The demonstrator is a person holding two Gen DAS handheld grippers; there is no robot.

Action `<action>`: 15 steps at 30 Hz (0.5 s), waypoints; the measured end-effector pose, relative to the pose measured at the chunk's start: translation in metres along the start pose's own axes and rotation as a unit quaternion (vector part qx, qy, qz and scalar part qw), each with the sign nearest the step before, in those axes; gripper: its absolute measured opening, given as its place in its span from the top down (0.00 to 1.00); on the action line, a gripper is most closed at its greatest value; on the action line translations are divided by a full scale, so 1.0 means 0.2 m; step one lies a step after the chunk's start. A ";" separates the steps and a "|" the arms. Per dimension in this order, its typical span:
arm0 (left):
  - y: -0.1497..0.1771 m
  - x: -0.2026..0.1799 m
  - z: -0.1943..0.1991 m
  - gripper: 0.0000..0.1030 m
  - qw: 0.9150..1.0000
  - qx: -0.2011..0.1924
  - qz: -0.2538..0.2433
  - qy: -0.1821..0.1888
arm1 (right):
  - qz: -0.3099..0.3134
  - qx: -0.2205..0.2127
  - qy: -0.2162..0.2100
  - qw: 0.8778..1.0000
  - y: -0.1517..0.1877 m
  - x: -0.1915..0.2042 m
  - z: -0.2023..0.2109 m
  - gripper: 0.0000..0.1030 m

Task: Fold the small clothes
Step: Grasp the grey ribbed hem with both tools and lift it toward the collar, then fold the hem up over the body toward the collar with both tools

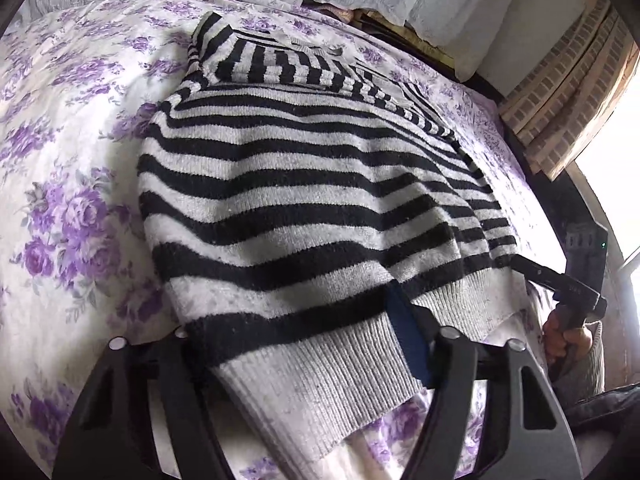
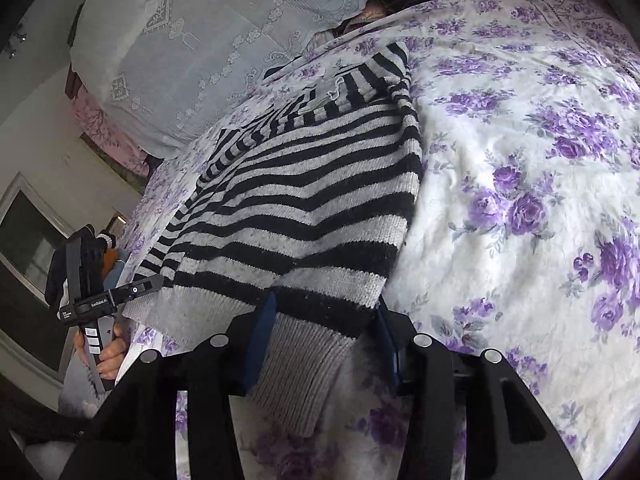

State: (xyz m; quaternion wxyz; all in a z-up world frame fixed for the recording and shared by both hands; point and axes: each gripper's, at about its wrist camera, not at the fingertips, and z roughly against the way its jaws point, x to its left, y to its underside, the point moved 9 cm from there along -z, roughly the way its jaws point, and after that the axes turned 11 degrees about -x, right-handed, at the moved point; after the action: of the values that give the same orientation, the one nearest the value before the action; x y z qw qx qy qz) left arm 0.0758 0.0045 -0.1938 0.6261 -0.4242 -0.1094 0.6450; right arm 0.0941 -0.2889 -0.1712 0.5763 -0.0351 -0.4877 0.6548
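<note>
A small black-and-grey striped knit sweater (image 1: 304, 184) lies on a bed with its sleeves folded across the top; it also shows in the right wrist view (image 2: 312, 184). My left gripper (image 1: 308, 356) has its fingers on either side of the grey ribbed hem (image 1: 320, 380) at one bottom corner, the hem lifted between them. My right gripper (image 2: 324, 344) holds the other bottom corner of the hem (image 2: 296, 372) between its blue pads. Each gripper appears in the other's view, the right one at the sweater's edge (image 1: 576, 276) and the left one likewise (image 2: 100, 300).
The bed is covered by a white sheet with purple flowers (image 1: 68, 184), also seen in the right wrist view (image 2: 520, 184). Lace-covered pillows (image 2: 208, 40) lie beyond the sweater. A bright window (image 1: 616, 152) and a brick-patterned panel (image 1: 568, 92) stand beside the bed.
</note>
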 end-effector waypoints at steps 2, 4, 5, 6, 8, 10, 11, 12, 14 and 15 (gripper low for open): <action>0.01 0.00 0.02 0.56 1.000 -0.001 0.006 0.008 | -0.004 -0.001 -0.006 1.000 0.00 0.00 0.00 0.65; 0.01 0.00 0.02 0.57 1.000 -0.001 0.010 0.011 | -0.004 0.002 -0.008 1.000 0.01 0.00 0.00 0.65; 0.01 0.00 0.02 0.57 1.000 0.000 0.012 0.012 | -0.005 0.003 -0.009 1.000 0.01 0.00 0.00 0.65; 0.02 0.01 0.01 0.56 1.000 0.001 0.015 0.013 | -0.009 0.007 -0.013 1.000 0.01 0.00 -0.01 0.63; 0.02 0.02 0.00 0.55 1.000 0.004 0.025 0.017 | -0.012 0.009 -0.017 1.000 0.01 0.00 -0.02 0.63; 0.01 0.02 0.01 0.56 0.999 0.003 0.037 0.024 | -0.008 0.006 -0.013 1.000 0.01 0.01 -0.01 0.64; 0.02 0.03 0.01 0.61 0.999 0.002 0.039 0.024 | -0.001 0.002 -0.005 1.000 0.01 0.01 -0.01 0.69; 0.02 0.03 0.02 0.66 0.999 -0.001 0.039 0.018 | 0.006 -0.003 0.001 1.000 0.01 0.02 0.00 0.75; 0.02 0.03 0.04 0.81 0.999 -0.007 0.040 0.019 | 0.018 -0.014 -0.003 1.000 0.00 0.05 0.02 0.86; 0.01 0.03 0.05 0.82 0.999 -0.011 0.041 0.019 | 0.022 -0.020 -0.002 1.000 -0.01 0.06 0.03 0.86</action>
State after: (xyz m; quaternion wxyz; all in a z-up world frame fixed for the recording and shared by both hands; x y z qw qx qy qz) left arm 0.0684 0.0139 -0.1924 0.5964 -0.4469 -0.0868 0.6611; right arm 0.0879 -0.2829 -0.1609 0.5602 -0.0563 -0.5009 0.6573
